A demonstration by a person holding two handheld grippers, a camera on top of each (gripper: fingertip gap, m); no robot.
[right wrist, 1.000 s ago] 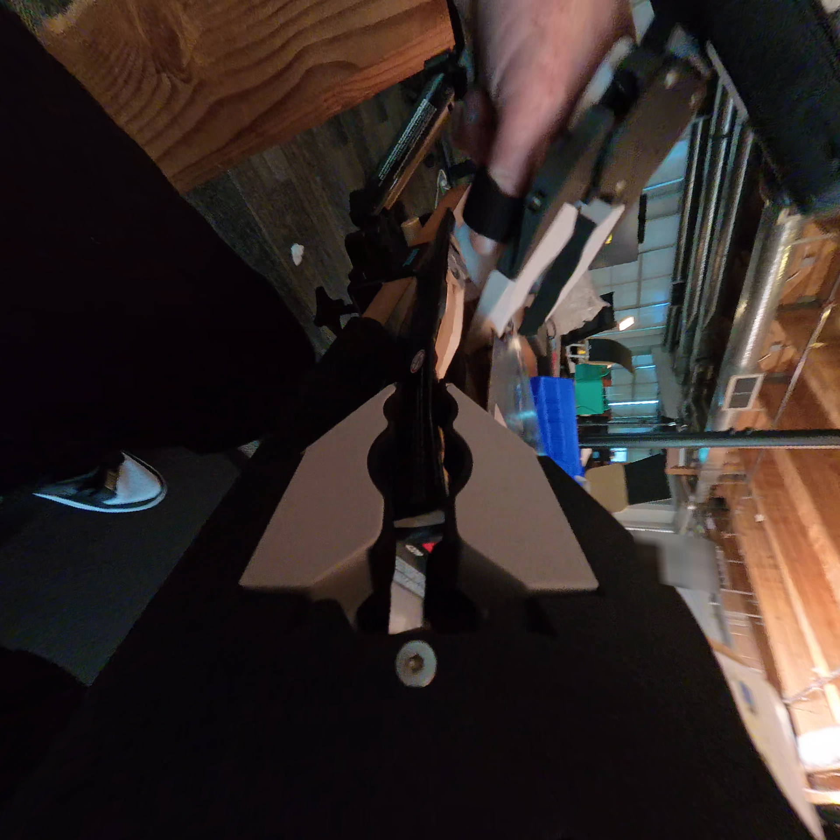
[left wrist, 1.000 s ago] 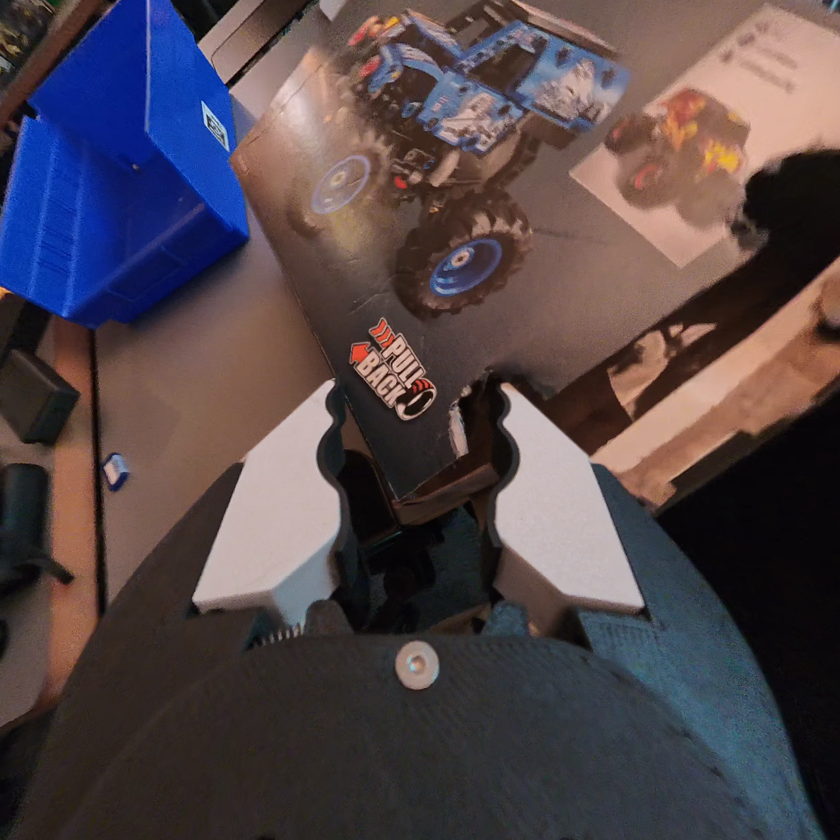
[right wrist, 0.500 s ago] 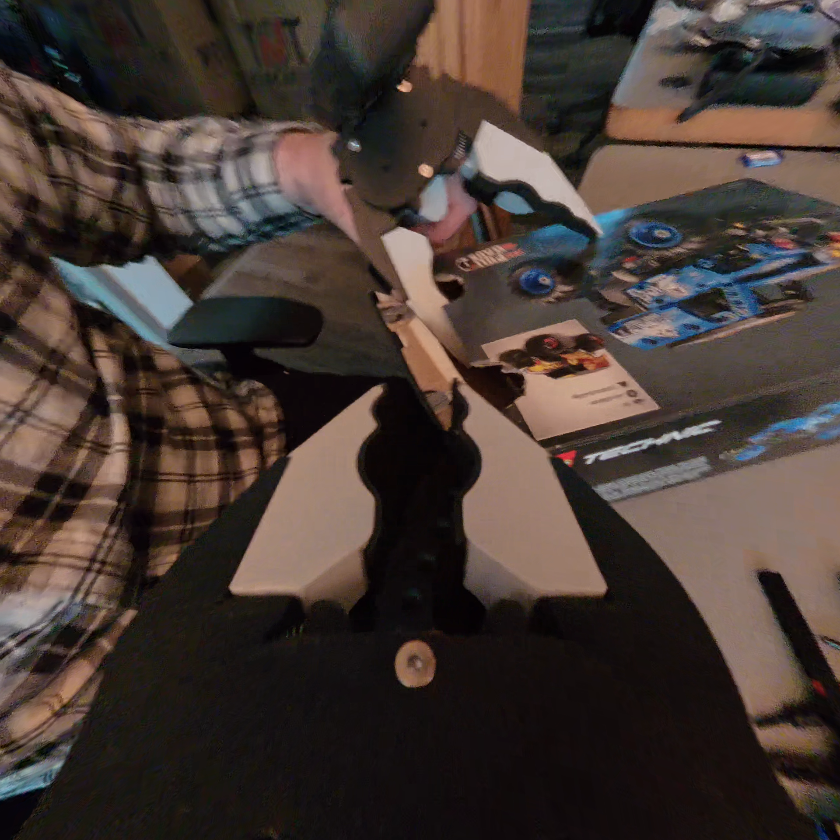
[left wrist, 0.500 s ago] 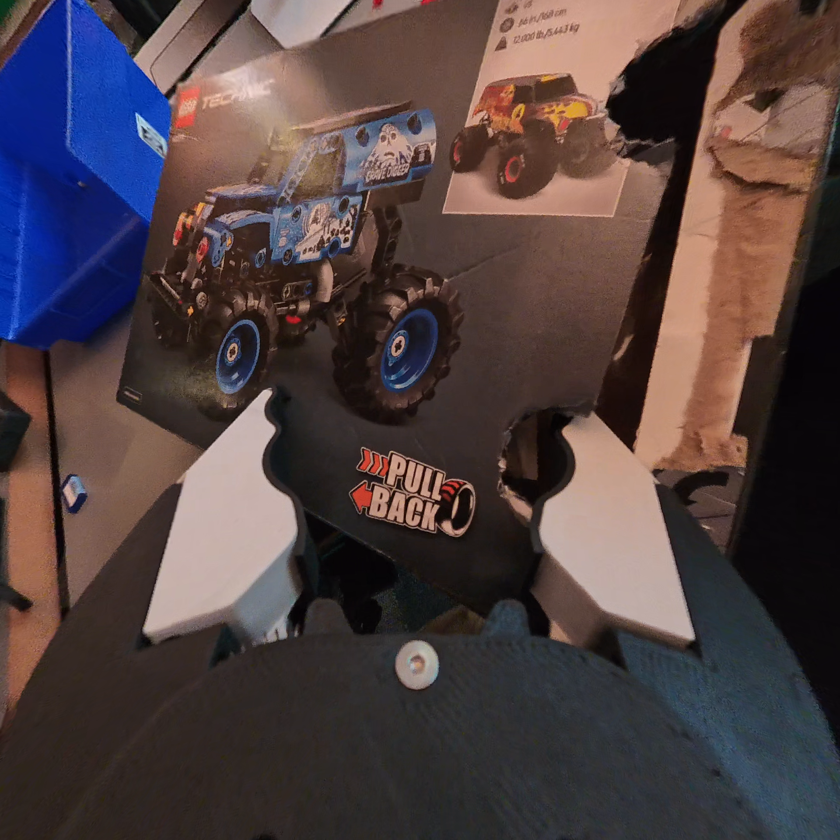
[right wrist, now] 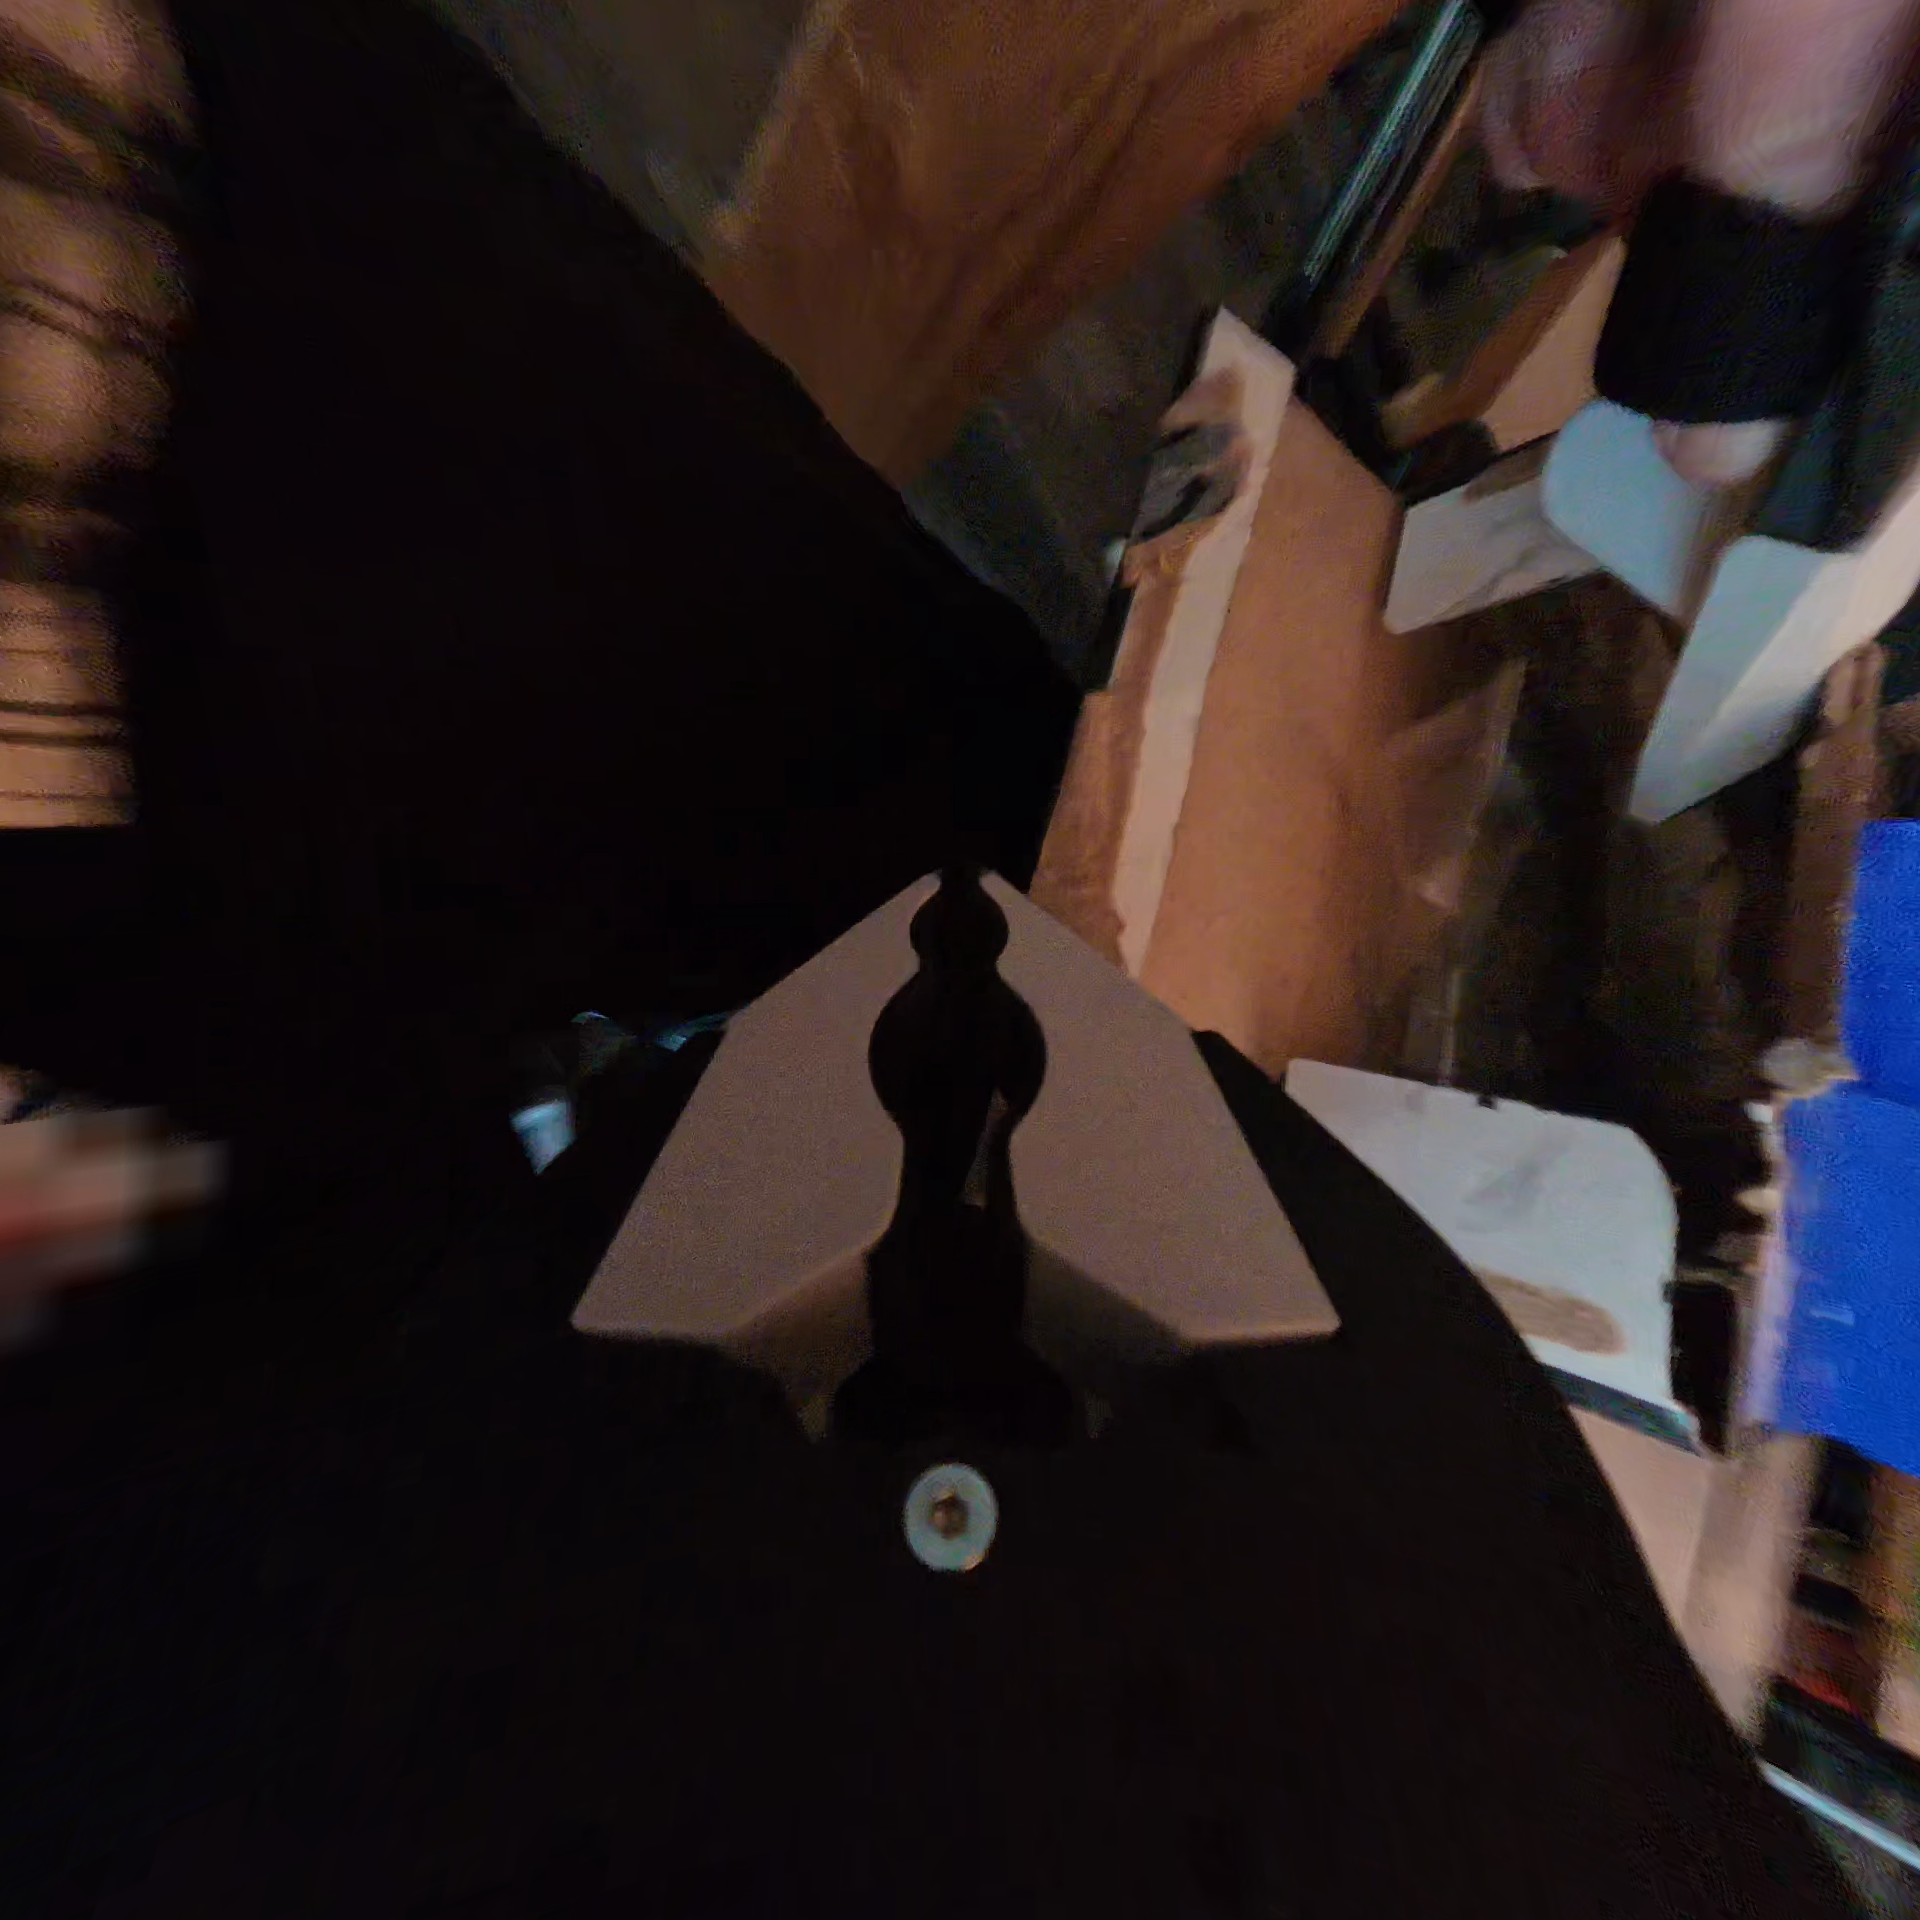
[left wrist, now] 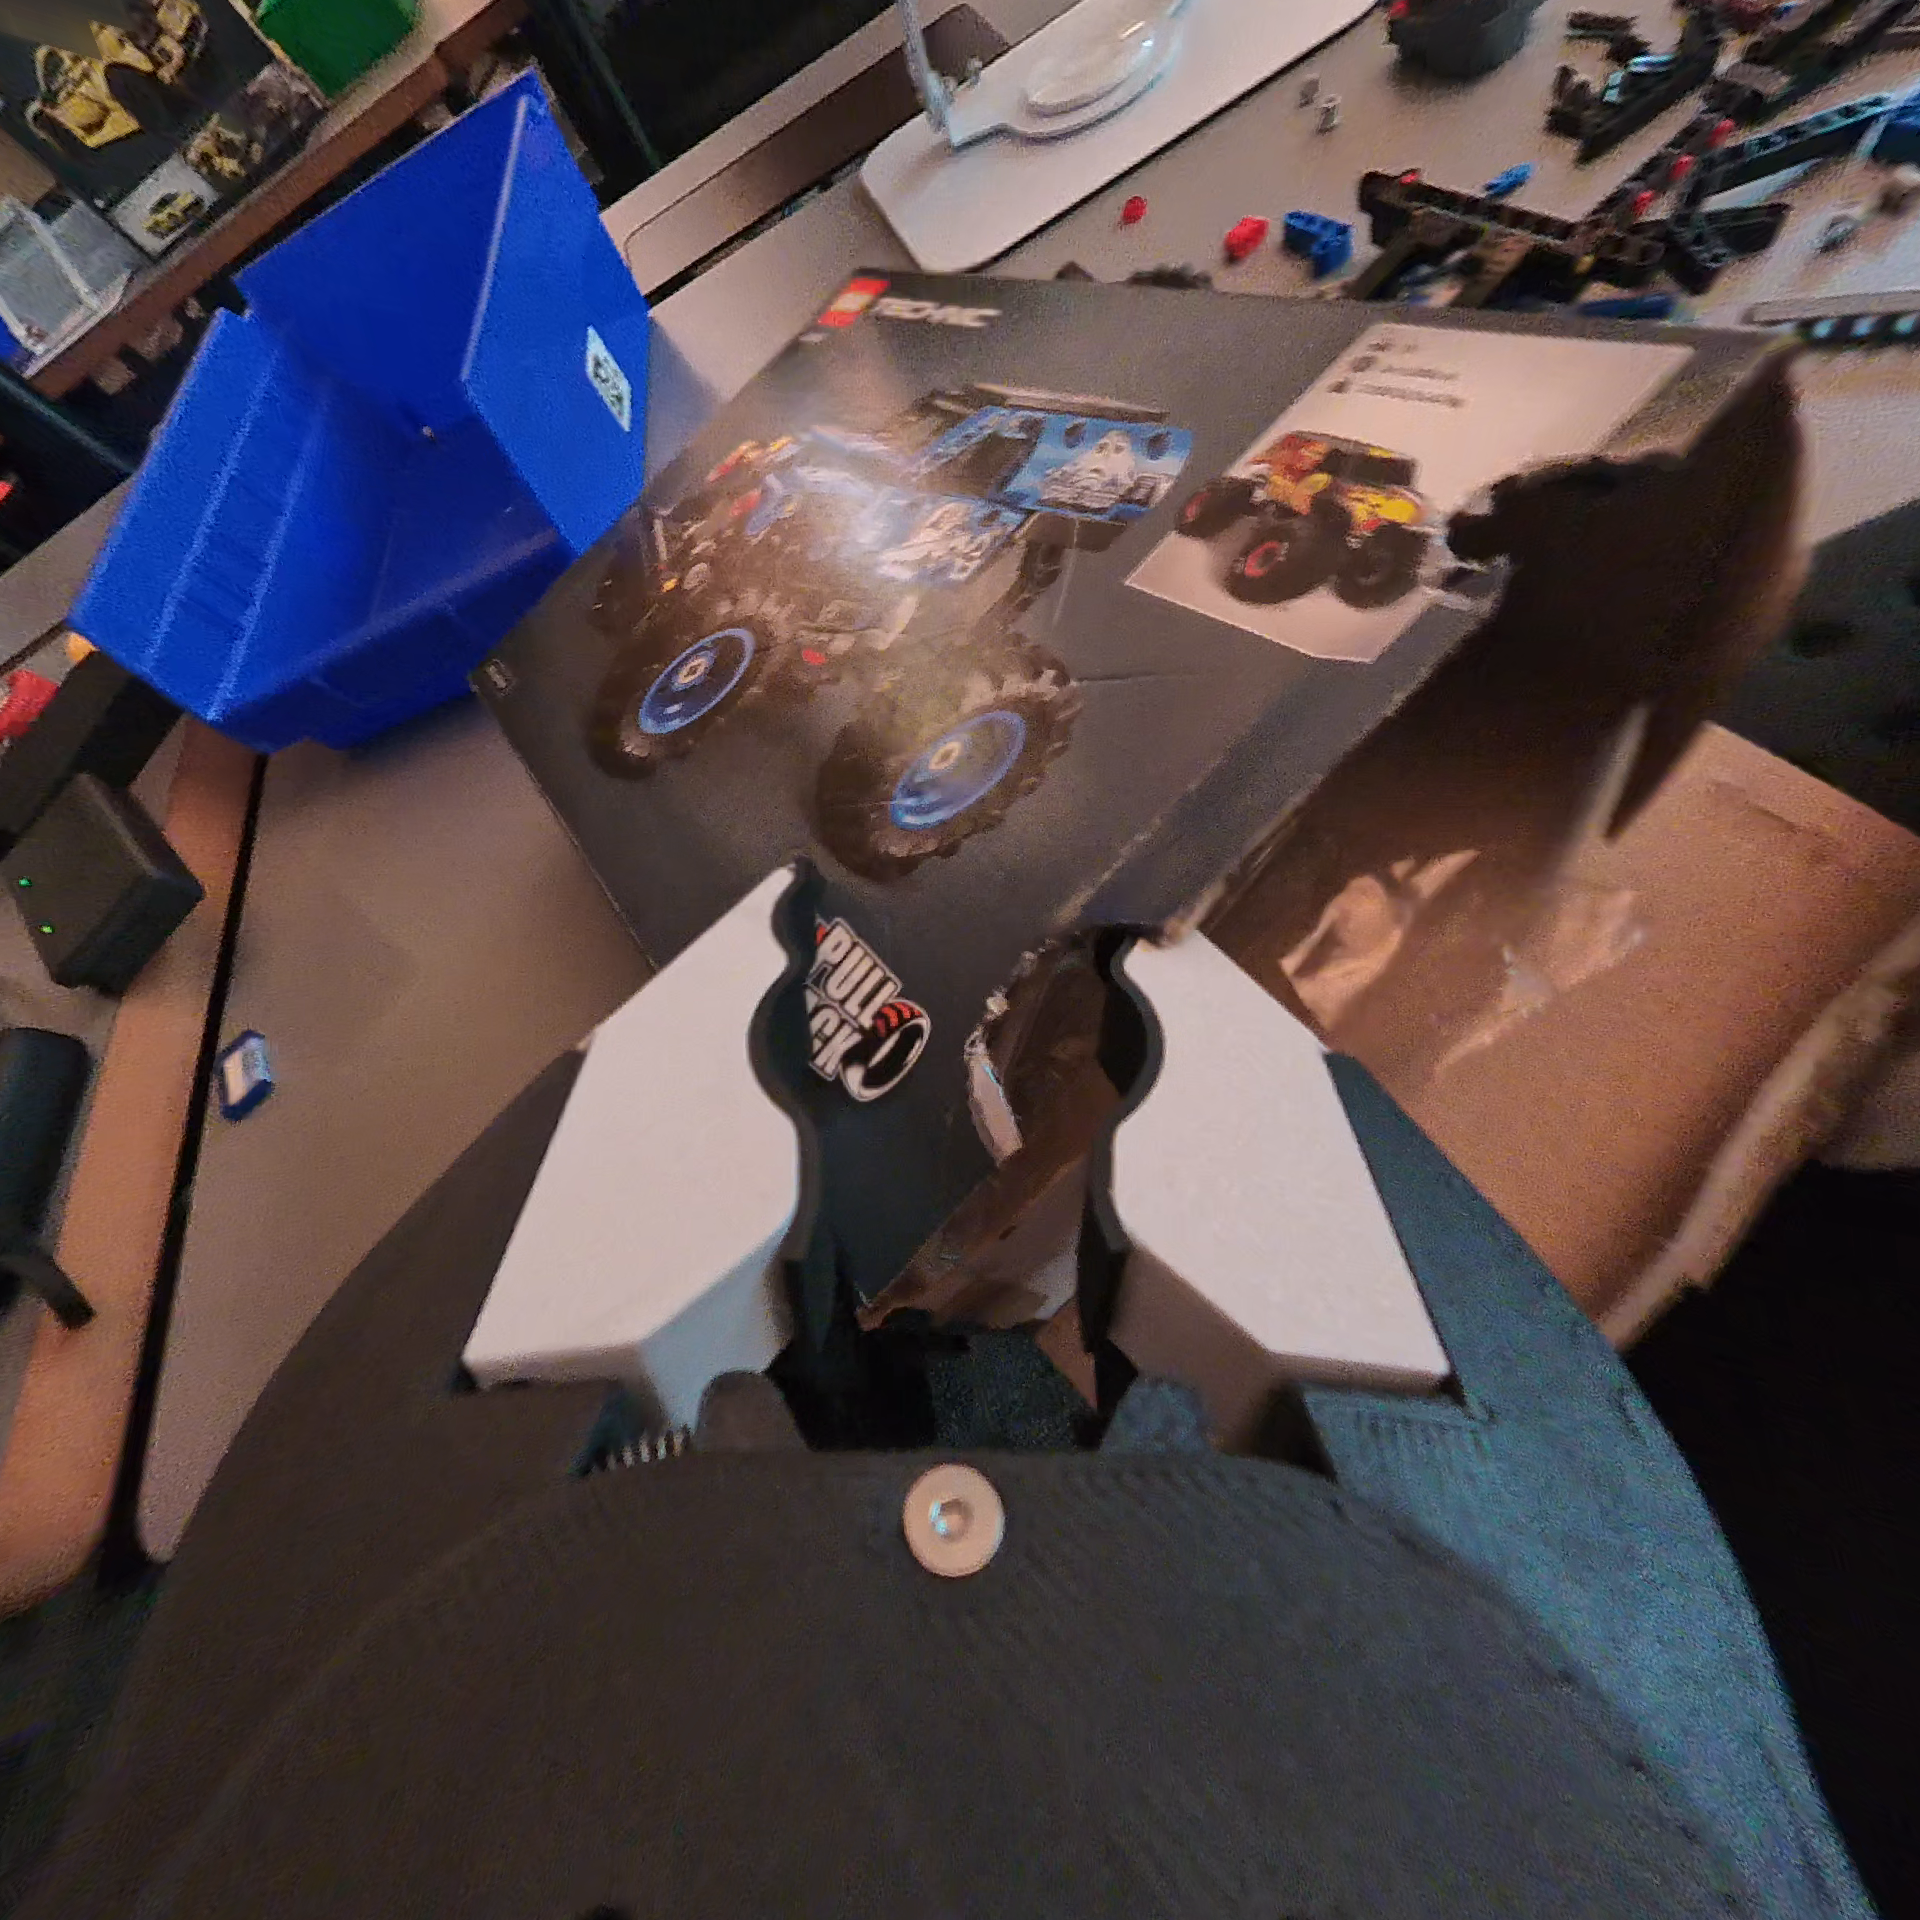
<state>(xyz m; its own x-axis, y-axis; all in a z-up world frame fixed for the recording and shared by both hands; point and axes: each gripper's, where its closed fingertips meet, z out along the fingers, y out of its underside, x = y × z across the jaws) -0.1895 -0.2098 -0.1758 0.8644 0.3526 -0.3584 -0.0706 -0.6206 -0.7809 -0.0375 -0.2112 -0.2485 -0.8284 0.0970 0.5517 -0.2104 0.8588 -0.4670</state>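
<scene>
Left wrist view. The left gripper (left wrist: 951,1049) has its white fingers (left wrist: 665,1153) parted, a corner of the toy box (left wrist: 935,582) lying between them; whether the pads press the cardboard cannot be told, as a gap shows at the right finger beside the torn thumb-hole. The box — dark, printed with a blue monster truck — runs from the jaws toward 12 o'clock across the grey table (left wrist: 364,935), its brown inner flap (left wrist: 1538,904) opened toward 3 o'clock. A blue bin (left wrist: 364,488) stands at 10 o'clock, just beside the box's far-left edge; loose bricks (left wrist: 1288,234) and a half-built dark frame (left wrist: 1507,223) lie at 1 o'clock, a small black device (left wrist: 99,883) at 9 o'clock.

Right wrist view. The right gripper (right wrist: 961,883) has its fingers drawn together at the tips; a thin dark sheet may sit between them, but darkness hides this. Brown cardboard lies at 1 o'clock, with the other gripper and a hand (right wrist: 1683,94) at 2 o'clock.

Risks, as a judgement: the ragged tear near the left jaws could run further if the flap is pulled, and a loosely held corner could slip, tipping the box against the bin.

Obscured: the right view is smeared by motion, its left half almost black; the box interior is not visible.
</scene>
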